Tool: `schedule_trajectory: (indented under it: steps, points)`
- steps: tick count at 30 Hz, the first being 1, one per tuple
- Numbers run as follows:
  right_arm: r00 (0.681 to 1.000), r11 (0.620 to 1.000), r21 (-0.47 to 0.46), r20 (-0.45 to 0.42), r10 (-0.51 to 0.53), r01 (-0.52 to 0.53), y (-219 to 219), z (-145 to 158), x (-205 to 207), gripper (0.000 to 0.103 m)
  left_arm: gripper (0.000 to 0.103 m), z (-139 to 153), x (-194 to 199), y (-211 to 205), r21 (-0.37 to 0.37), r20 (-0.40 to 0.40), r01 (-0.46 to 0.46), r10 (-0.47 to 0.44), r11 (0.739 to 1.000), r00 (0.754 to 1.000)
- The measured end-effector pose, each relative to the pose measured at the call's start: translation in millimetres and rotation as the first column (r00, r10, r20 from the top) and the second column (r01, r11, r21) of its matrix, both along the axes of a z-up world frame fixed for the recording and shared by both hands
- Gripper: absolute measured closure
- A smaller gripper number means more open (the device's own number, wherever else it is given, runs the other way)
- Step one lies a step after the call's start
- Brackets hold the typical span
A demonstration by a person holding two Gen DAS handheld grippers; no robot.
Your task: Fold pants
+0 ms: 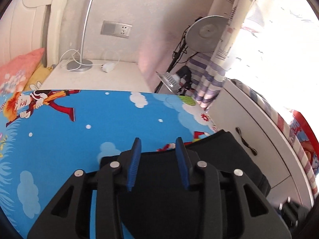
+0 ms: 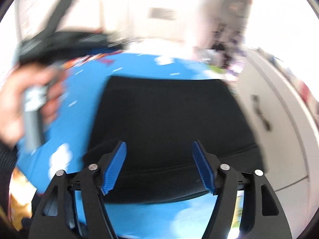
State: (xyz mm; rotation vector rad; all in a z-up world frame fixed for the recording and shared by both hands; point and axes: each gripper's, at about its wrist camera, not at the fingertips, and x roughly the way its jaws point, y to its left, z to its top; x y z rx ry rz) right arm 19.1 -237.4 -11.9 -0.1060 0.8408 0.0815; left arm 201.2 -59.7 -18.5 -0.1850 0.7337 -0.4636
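The black pants (image 2: 169, 119) lie folded into a compact rectangle on the blue cartoon bed sheet (image 1: 79, 131). In the left wrist view the pants (image 1: 209, 159) show under and right of my left gripper (image 1: 158, 142), which is open and empty above their far edge. My right gripper (image 2: 158, 145) is open and empty, hovering over the near part of the pants. The right wrist view is motion-blurred. The left gripper (image 2: 59, 37) and the hand (image 2: 18, 103) holding it show at that view's upper left.
A white cabinet (image 1: 259, 131) with a dark handle (image 1: 245, 141) stands right beside the bed. A nightstand (image 1: 95, 75) with a lamp base (image 1: 79, 64) and charger sits beyond the bed. Pillows (image 1: 20, 69) lie at the far left. A curtain (image 1: 225, 45) hangs at the right.
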Motion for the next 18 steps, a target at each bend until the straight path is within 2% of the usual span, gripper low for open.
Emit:
schedule_trajectory:
  steps: [1, 4, 8, 10, 12, 13, 15, 16, 18]
  points:
    - [0.999, 0.999, -0.005, 0.003, -0.043, 0.043, -19, -4, 7, 0.037, 0.065, 0, -3, 1, -0.009, -0.006, -0.01, 0.01, 1.0, 1.0]
    - [0.993, 0.993, -0.092, -0.086, -0.086, 0.078, -49, -35, 21, 0.039, 0.064, -3, -13, 5, 0.034, -0.008, -0.051, 0.051, 0.998, 0.999]
    - [0.995, 0.997, -0.066, -0.084, -0.055, 0.05, -67, -48, 8, 0.039, 0.065, -11, -50, 28, 0.043, -0.024, -0.056, 0.057, 0.998, 0.998]
    - [0.995, 0.996, -0.066, -0.084, -0.061, 0.055, -67, -50, 8, 0.038, 0.066, -21, -75, 39, 0.03, -0.063, -0.043, 0.044, 0.999, 0.997]
    - [0.994, 0.994, -0.097, -0.086, -0.061, 0.053, -63, -49, 9, 0.038, 0.073, -40, -98, 50, -0.028, -0.148, -0.018, 0.014, 0.999, 0.989]
    - [0.993, 0.994, -0.089, -0.085, -0.076, 0.068, -64, -47, 9, 0.038, 0.073, -51, -107, 54, -0.066, -0.194, -0.007, -0.006, 0.998, 0.981]
    - [0.992, 0.996, -0.013, -0.087, -0.087, 0.087, -67, -36, 0, 0.038, 0.073, -83, -119, 68, -0.175, -0.32, -0.014, -0.044, 0.984, 0.946]
    - [0.996, 0.998, 0.062, -0.09, -0.026, 0.032, -61, -27, -7, 0.038, 0.073, -92, -121, 74, -0.208, -0.347, -0.03, -0.045, 0.978, 0.937]
    - [0.984, 0.974, 0.2, -0.117, 0.133, -0.108, -42, -18, -21, 0.032, 0.073, -106, -116, 90, -0.288, -0.373, -0.083, -0.032, 0.954, 0.927]
